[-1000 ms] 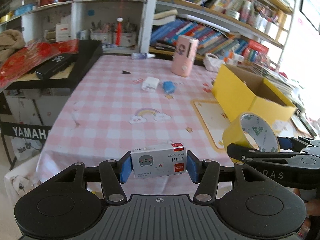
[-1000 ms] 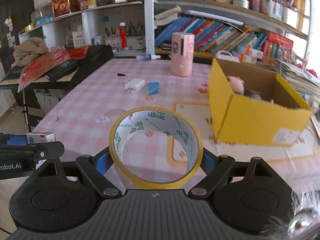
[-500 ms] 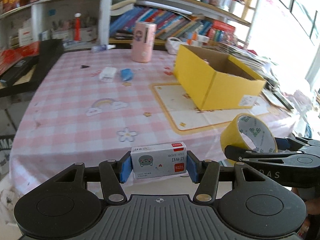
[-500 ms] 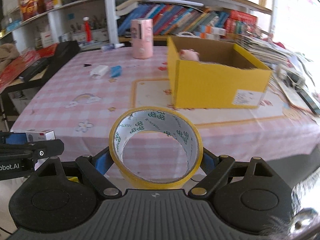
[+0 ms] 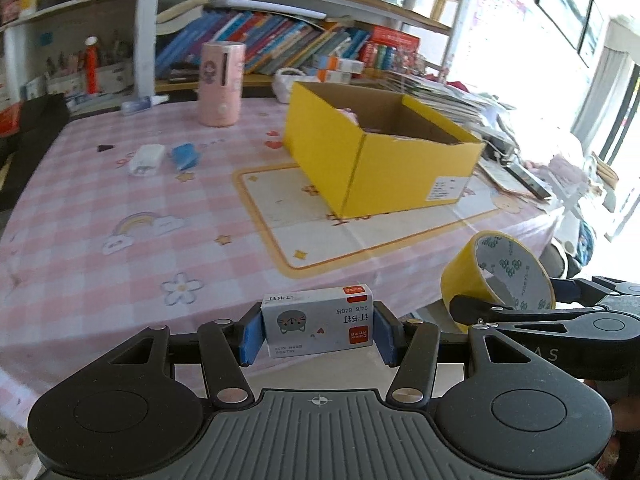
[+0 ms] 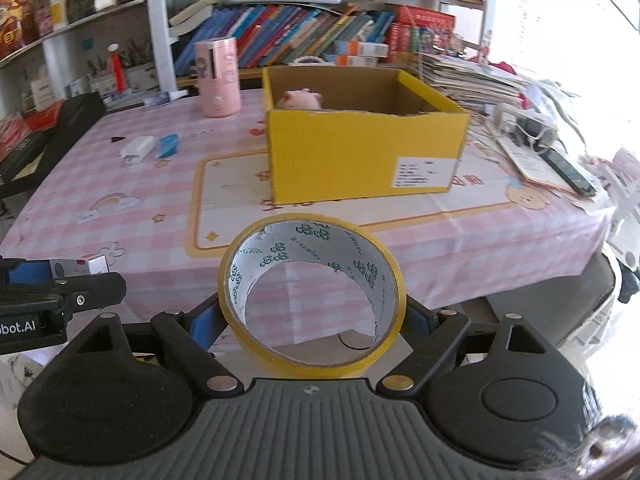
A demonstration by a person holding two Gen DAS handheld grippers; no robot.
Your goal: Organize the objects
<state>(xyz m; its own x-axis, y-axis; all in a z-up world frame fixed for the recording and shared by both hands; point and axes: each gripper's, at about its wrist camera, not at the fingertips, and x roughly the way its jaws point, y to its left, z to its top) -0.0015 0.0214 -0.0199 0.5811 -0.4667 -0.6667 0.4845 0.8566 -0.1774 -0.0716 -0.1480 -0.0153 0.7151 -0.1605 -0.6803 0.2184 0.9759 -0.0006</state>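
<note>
1. I am pinching the staple box (image 5: 318, 327) in the left gripper (image 5: 318, 332), held off the table's (image 5: 100, 184) near edge.
2. The right gripper (image 6: 312, 320) is squeezing the tape (image 6: 312, 292).
3. Both views are swinging right since a second ago; the yellow box (image 6: 360, 160) now faces us.
4. Something pink, perhaps a toy (image 6: 300, 99), is already inside; drop-off looks next.

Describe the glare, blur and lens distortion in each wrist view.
Left wrist view: window glare whitens the right edge, shelves bow from the fisheye, the small grey staple box in the tongs is sharp. Right wrist view: the right side is blown out, the open yellow cardboard box stays clear.
</note>
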